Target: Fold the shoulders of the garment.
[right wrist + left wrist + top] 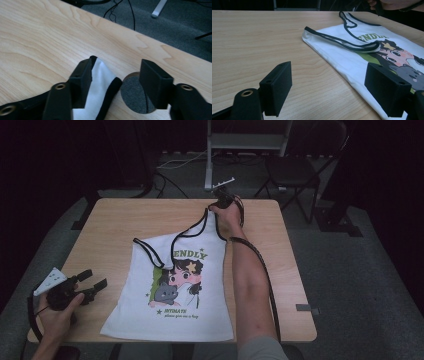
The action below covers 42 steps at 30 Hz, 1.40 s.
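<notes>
White sleeveless top lies flat, print side up, on the wooden worktop. Hem sits at the near edge; black-trimmed straps point toward the far edge. Print shows a cartoon figure with a grey cat and green lettering above it.

Left strap is folded back onto the body of the garment, forming a loop. In the left gripper view the same loop rests on the white fabric just above the lettering.

Right strap is drawn out straight toward the far edge of the worktop, where the right tool meets its end. In the right gripper view the strap tip, white cloth with black trim, lies between the jaws and against the left jaw; the right jaw stands clear of it, with a gap. Jaws therefore not clamped on the fabric. A round hole in the worktop shows just beside the strap tip, under that gap.

Left tool rests low at the near left part of the worktop, just beside the left side of the top, not touching it. Its jaws stand wide apart with nothing between them; the left gripper view shows bare wood between them.
</notes>
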### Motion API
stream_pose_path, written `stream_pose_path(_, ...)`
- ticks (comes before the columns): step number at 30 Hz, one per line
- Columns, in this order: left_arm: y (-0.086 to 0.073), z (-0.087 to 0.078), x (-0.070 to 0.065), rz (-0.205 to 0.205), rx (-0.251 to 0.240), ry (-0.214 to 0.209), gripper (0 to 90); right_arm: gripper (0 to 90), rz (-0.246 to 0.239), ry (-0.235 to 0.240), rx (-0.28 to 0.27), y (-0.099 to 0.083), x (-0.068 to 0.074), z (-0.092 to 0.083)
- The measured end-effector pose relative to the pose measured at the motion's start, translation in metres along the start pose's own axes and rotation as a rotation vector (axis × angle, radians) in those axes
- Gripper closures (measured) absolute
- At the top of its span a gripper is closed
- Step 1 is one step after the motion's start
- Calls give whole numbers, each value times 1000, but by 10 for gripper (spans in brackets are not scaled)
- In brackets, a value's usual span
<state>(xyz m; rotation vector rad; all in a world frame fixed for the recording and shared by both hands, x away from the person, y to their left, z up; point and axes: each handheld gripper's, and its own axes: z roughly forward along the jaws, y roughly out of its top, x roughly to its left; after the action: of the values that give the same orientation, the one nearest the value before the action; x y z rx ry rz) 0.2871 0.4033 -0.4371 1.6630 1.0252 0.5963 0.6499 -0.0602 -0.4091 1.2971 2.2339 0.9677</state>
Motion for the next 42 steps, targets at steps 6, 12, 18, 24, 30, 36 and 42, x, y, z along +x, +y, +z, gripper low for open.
stream_pose_path(6, 0, -1, 0, -6, -3, -2, 216, 586, -5, -5, 38, -7, 2, 8)
stream_pose_path(12, 0, -1, 0, 2, 4, -5, 216, 686, -10, 17, 68, -12, 3, 13)
stream_pose_path(18, 0, -1, 0, 0, 5, -5, 216, 753, -6, 28, 51, -14, 6, 13)
stream_pose_path(24, 0, -1, 0, 3, 4, -4, 216, 823, 13, 44, 8, -18, 8, 8)
stream_pose_path(30, 0, -1, -1, 4, 5, -2, 216, 834, -7, 66, -32, -15, 12, -5)
stream_pose_path(36, 0, -2, -1, 12, 11, 3, 216, 834, -42, 74, -62, -14, 21, -22)
stream_pose_path(42, 0, -2, -1, 12, 9, 2, 216, 835, -76, 84, -95, -14, 30, -41)
